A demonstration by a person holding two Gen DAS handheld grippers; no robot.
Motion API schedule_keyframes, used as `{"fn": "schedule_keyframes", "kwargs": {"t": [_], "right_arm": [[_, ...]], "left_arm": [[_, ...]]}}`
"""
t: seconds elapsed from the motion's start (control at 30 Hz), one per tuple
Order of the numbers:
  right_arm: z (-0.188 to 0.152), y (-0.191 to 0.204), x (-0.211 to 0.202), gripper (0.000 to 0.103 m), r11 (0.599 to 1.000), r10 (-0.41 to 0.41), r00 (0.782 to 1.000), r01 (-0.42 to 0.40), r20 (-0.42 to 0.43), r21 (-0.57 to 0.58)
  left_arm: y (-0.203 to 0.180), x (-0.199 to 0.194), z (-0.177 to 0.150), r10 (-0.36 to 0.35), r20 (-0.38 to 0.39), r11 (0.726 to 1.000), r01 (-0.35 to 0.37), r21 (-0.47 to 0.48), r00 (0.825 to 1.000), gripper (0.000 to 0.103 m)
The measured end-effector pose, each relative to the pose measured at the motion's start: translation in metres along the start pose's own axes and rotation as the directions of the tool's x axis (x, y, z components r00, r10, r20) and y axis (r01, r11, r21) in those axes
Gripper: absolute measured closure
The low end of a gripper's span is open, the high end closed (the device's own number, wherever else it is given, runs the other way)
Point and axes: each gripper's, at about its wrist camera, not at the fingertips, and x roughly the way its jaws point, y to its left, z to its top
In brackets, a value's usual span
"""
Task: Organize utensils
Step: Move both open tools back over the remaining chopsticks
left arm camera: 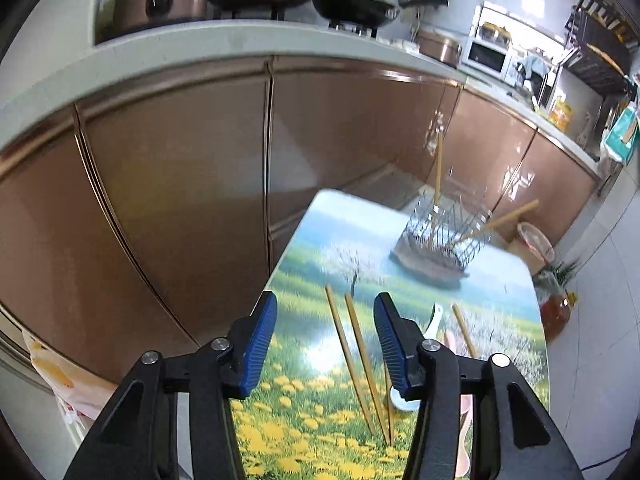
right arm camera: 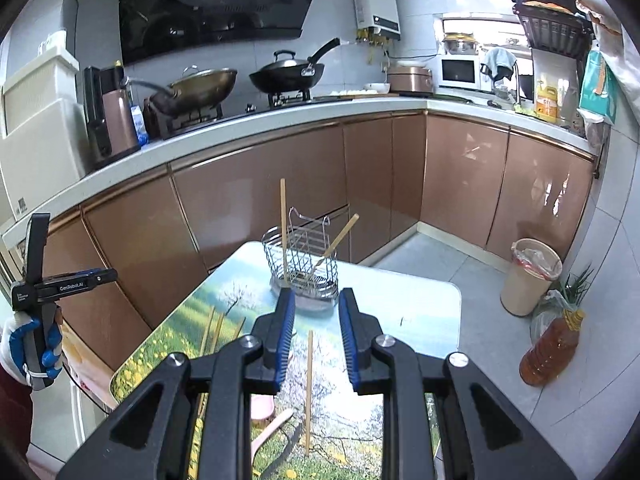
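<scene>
Left gripper (left arm camera: 325, 354) open above chopsticks (left arm camera: 352, 360).

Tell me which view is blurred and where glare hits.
Left wrist view: motion blur smears the wire basket and the far table; glare on the table between the loose chopsticks and on cabinet doors. Right wrist view: sharp, strong fisheye bending, bright window washed out.
</scene>
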Motion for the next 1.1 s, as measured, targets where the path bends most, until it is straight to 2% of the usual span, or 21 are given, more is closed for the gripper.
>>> {"fn": "schedule_keyframes", "kwargs": {"t": [0.13, 0.27, 0.53, 0.73, 1.0, 1.1], "right_arm": [[-0.006, 0.0, 0.023, 0.081, 1.0, 0.013, 0.999, -0.013, -0.052, -0.009], [-0.018, 0.003, 0.059, 0.081, 0.999, 0.029, 0.991, -0.033, -0.134, -0.024], [-0.044, -0.002, 0.137, 0.081, 0.997, 0.062, 0.953, -0.075, -0.298, -0.034], [-0.059, -0.003, 0.191, 0.081, 0.993, 0.097, 0.903, -0.119, -0.418, -0.027], [-0.066, 0.008, 0.258, 0.081, 0.986, 0.069, 0.815, -0.142, -0.575, -0.082], [-0.068, 0.012, 0.285, 0.081, 0.982, 0.06, 0.772, -0.159, -0.632, -0.102]], "left_arm": [[0.0, 0.029, -0.009, -0.007, -0.081, 1.0, 0.006, -0.009, 0.997, 0.057], [-0.003, 0.066, -0.015, -0.014, -0.174, 1.0, 0.012, -0.013, 0.985, 0.06], [-0.004, 0.149, -0.021, -0.03, -0.356, 0.999, 0.016, -0.042, 0.934, 0.064], [-0.008, 0.199, -0.018, -0.033, -0.449, 0.998, 0.009, -0.056, 0.893, 0.064], [-0.007, 0.236, -0.015, 0.002, -0.516, 0.998, -0.03, -0.047, 0.857, 0.064], [-0.008, 0.243, -0.014, 0.002, -0.533, 0.999, -0.026, -0.039, 0.846, 0.064]]}}
